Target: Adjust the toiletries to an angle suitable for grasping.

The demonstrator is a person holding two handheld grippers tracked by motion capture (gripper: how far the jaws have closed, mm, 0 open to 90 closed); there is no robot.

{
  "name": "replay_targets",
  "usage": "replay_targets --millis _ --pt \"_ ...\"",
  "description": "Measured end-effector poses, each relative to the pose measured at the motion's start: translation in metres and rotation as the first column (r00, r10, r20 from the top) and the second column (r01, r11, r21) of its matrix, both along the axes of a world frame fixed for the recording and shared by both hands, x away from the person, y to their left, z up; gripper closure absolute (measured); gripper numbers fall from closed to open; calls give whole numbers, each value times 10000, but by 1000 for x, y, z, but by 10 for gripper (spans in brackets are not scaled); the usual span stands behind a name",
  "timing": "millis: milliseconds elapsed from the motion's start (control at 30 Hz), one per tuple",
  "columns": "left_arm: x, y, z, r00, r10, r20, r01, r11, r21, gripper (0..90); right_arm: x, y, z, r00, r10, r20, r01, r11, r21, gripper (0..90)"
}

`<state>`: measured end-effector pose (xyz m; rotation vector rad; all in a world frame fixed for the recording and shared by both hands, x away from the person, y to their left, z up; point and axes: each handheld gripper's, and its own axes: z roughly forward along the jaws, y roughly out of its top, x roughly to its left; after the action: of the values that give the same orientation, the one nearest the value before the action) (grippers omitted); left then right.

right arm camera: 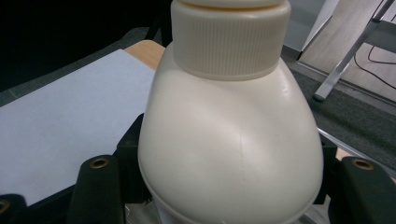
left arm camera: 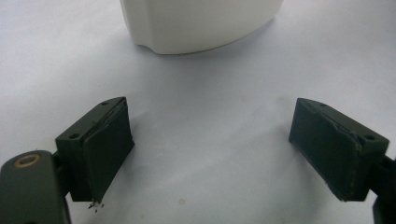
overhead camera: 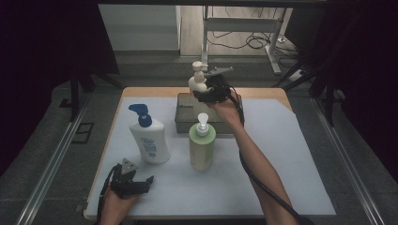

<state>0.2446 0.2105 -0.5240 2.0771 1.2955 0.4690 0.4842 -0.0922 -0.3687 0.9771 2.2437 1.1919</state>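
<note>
**A:** Holding anything, that right gripper point(overhead camera: 210, 92)?

**B:** Yes. Its jaws press on both flanks of the cream pump bottle point(overhead camera: 199, 80), just under the ribbed collar, as the right gripper view shows. The bottle hangs above the grey bin point(overhead camera: 184, 115), over its far edge, clear of the surface point(overhead camera: 281, 154).

**A:** Why grip it so high?

**B:** My guess: the shoulder is where the body narrows enough for the jaws to span, and the weight hangs below, so it stays upright. Whether it is going into the bin or coming out, I cannot tell.

**A:** And the other bottles?

**B:** The green bottle point(overhead camera: 202, 146) stands just in front of the bin, near its middle. The white bottle with the blue pump point(overhead camera: 149, 136) stands in front of the bin's left corner, a little to the left. Both are upright and apart from each other.

**A:** The left gripper point(overhead camera: 139, 184)?

**B:** Wide open, nothing between its jaws, low over the surface, well in front of the bin. In its own view the white bottle's base point(left arm camera: 201, 23) sits straight ahead, so it looks lined up for that one, though that is only a reading.
</note>
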Motion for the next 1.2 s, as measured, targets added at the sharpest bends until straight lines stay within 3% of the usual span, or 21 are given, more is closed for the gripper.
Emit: replay_targets --millis 1200 --pt "0 0 0 10000 -1 -2 1 10000 1 126 -8 4 -32 9957 586 -720 -607 9978 -276 365"
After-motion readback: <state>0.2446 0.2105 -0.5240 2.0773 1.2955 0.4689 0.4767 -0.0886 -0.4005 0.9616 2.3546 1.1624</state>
